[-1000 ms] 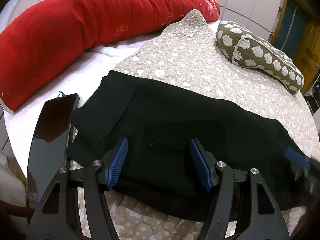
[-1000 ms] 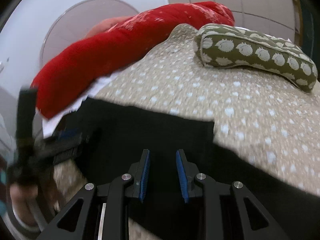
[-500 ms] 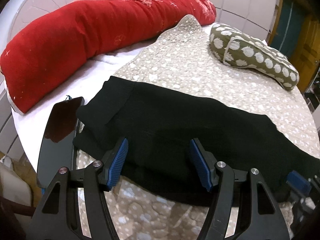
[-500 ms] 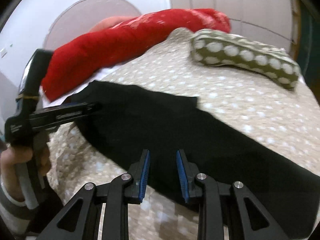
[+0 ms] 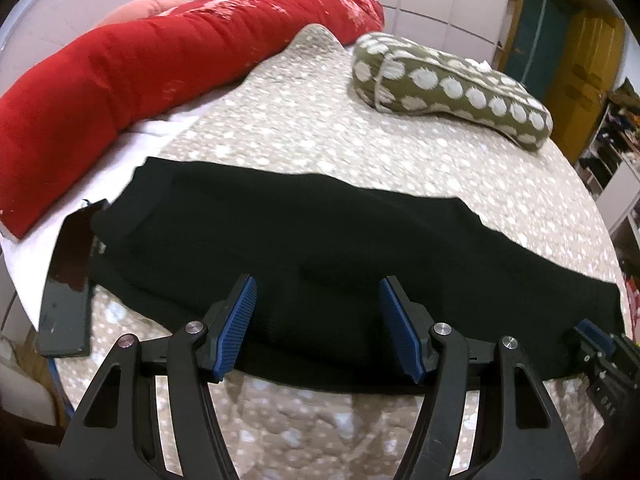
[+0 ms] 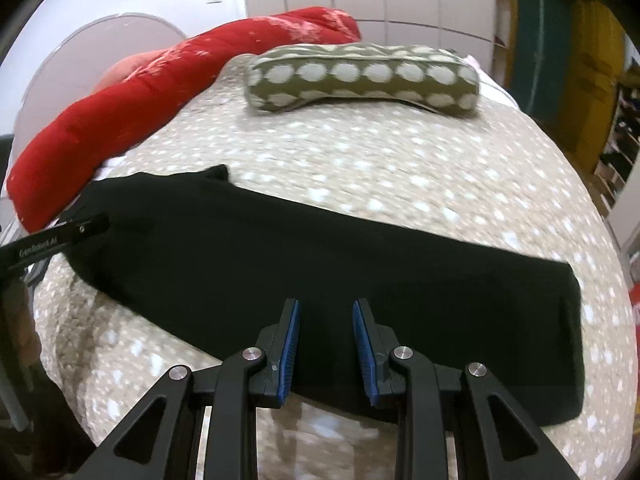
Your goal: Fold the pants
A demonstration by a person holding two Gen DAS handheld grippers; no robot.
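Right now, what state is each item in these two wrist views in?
black pants: laid flat in a long strip across the quilt, not gripped.
left claw: open wide, empty, at the pants' near edge.
right claw: open narrowly, empty, over the near edge.
phone: screen dark, lying beside the pants.
green pillow: lying on the quilt.

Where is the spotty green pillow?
The green pillow lies at the far side of the bed, beyond the black pants, just right of the red pillow.
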